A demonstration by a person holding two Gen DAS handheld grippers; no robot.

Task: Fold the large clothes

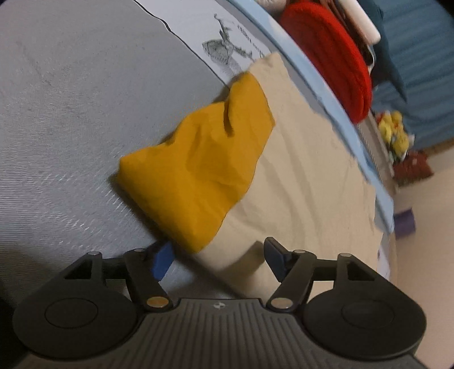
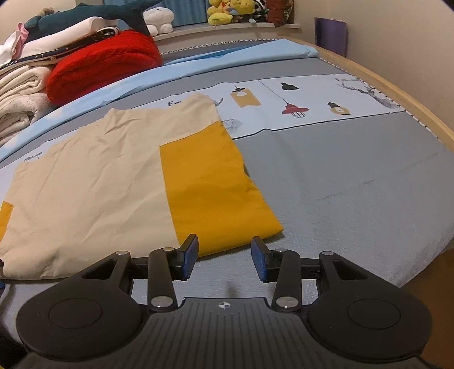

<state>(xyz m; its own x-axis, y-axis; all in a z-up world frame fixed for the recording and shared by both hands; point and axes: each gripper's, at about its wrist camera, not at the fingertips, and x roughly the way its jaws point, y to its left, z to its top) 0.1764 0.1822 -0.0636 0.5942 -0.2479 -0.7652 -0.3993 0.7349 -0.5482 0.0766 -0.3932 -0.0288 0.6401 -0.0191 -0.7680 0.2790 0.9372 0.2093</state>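
The right gripper (image 2: 224,257) is spread wide, its blue pads (image 2: 189,257) apart with nothing between them. It hovers low over the grey bedspread (image 2: 354,193), just short of the near edge of the yellow sleeve (image 2: 215,181).

The left gripper (image 1: 218,255) is also spread and empty. Its left pad (image 1: 163,261) sits near the sleeve's (image 1: 198,176) lower corner, and its right finger (image 1: 273,254) is over the cream cloth; whether either touches is unclear through the blur.

The shirt (image 2: 93,176) lies flat on the bed, cream body to the left and the yellow sleeve lying out toward the right, onto the grey cover. In the left view the sleeve looks rumpled, with a deep crease near its far end.

Beyond the shirt runs a white printed band (image 2: 306,105) with lamps, then a light blue sheet (image 2: 241,54). A red blanket (image 2: 105,68) sits at the far left beside a stack of pale folded clothes (image 2: 20,99). Plush toys (image 2: 227,11) line the far ledge.
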